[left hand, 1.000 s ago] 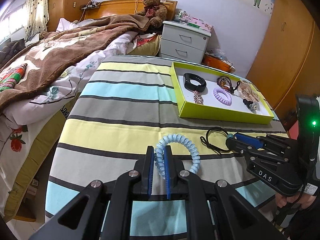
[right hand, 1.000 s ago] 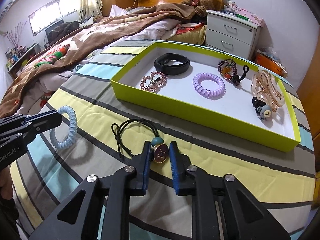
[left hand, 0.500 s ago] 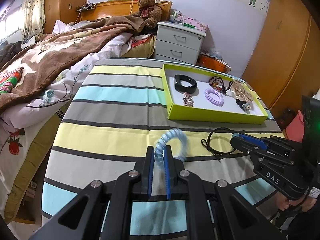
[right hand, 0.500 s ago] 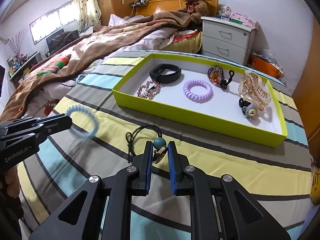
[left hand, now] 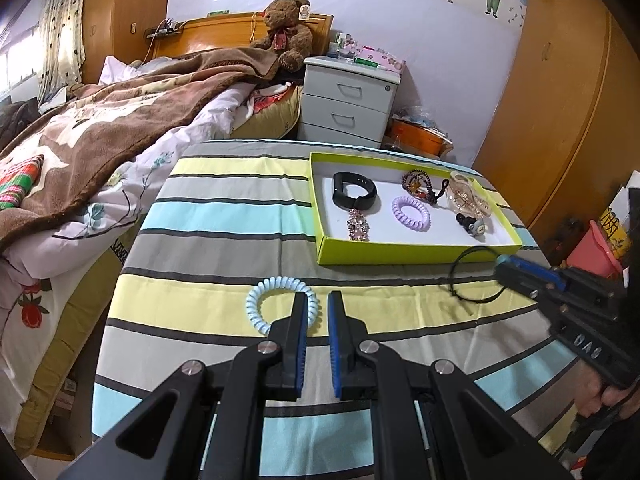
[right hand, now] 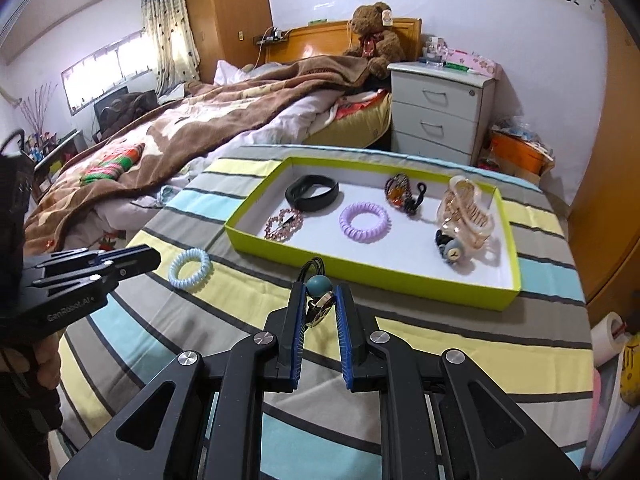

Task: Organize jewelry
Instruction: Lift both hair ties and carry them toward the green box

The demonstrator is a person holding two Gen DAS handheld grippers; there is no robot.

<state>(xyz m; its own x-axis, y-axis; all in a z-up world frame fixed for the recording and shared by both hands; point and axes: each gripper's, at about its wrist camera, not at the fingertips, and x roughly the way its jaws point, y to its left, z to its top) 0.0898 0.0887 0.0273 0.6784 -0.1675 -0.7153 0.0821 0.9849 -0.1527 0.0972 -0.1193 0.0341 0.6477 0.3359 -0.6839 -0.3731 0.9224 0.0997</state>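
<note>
My right tool (right hand: 319, 300) is clenched on the black hair tie's teal bead and metal charm (right hand: 320, 295), lifted just short of the green tray (right hand: 404, 276). My left tool (left hand: 317, 312) is closed with nothing between its pads; the pale blue spiral hair tie (left hand: 276, 300) lies on the striped surface (left hand: 224, 264), partly behind its left finger.
</note>
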